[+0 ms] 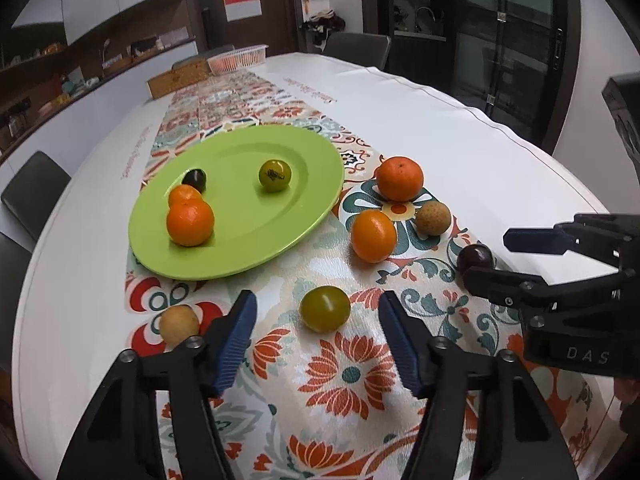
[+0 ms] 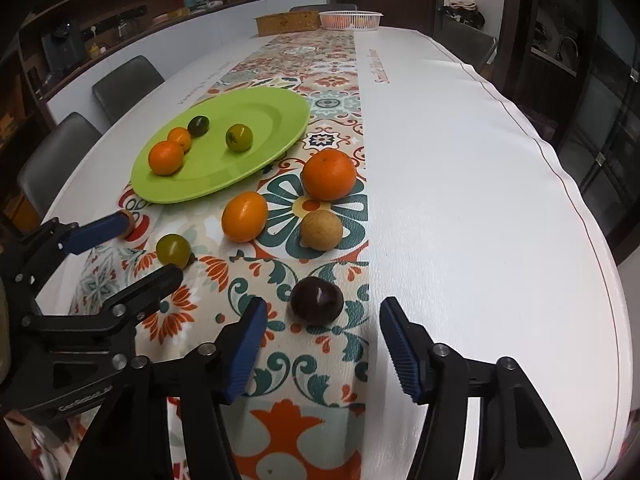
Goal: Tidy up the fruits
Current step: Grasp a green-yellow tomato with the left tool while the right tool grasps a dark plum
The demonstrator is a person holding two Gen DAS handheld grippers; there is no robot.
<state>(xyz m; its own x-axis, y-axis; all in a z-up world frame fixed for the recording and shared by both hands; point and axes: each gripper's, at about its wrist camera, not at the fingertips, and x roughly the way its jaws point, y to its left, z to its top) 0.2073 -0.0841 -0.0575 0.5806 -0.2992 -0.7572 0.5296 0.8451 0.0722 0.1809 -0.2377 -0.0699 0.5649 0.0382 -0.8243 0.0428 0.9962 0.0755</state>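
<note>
On plate (image 1: 240,248): four fruits (image 1: 274,175).
Right of plate: three fruits (image 1: 399,178) on tabletop (image 1: 460,128).
Far end: basket (image 1: 238,58).

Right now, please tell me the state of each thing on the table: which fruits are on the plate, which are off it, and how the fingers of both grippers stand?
green plate: holds four fruits
green fruit: on cloth, between left gripper fingers, untouched
dark plum: on cloth, between right gripper fingers, untouched
two oranges, oval orange fruit: off plate
brown fruit: off plate
yellow fruit: off plate, beside left fingers
</note>
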